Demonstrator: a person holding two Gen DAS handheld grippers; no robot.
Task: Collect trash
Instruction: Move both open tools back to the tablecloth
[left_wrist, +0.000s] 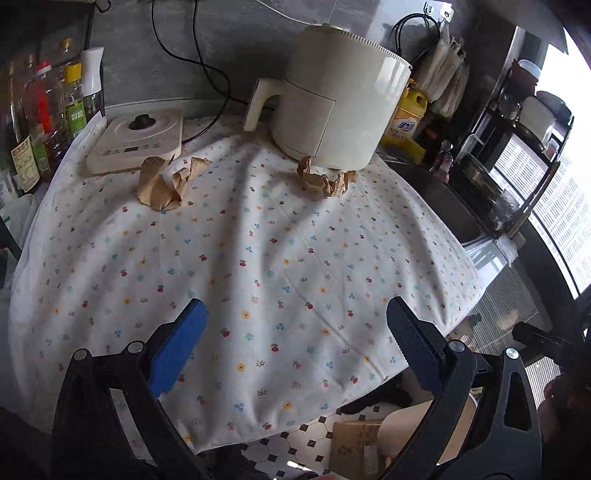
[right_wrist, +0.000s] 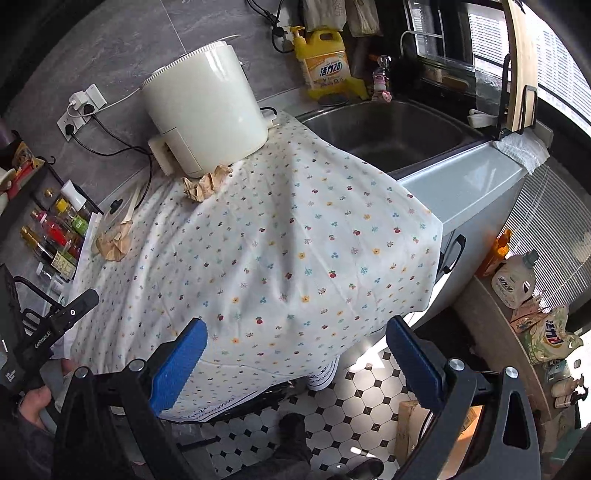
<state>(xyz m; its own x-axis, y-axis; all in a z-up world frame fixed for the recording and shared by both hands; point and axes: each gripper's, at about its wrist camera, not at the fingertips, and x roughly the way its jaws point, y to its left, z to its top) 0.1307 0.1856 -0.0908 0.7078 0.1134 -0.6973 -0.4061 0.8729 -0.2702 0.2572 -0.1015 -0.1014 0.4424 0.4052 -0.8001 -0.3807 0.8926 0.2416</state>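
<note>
"28" on the yellow detergent bottle (right_wrist: 325, 61); "GenRobot.AI" on the left gripper's black body (right_wrist: 44, 339)

Grey tiled wall (right_wrist: 155, 44), black-and-white octagon floor tiles (right_wrist: 369, 391), steel sink (right_wrist: 399, 129), and daylight through what seems a blinded window (right_wrist: 554, 55).

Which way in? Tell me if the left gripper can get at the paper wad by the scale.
Probably yes. The left gripper is open and empty, and only bare floral cloth lies between it and the crumpled brown paper, which sits beside the scale.
</note>
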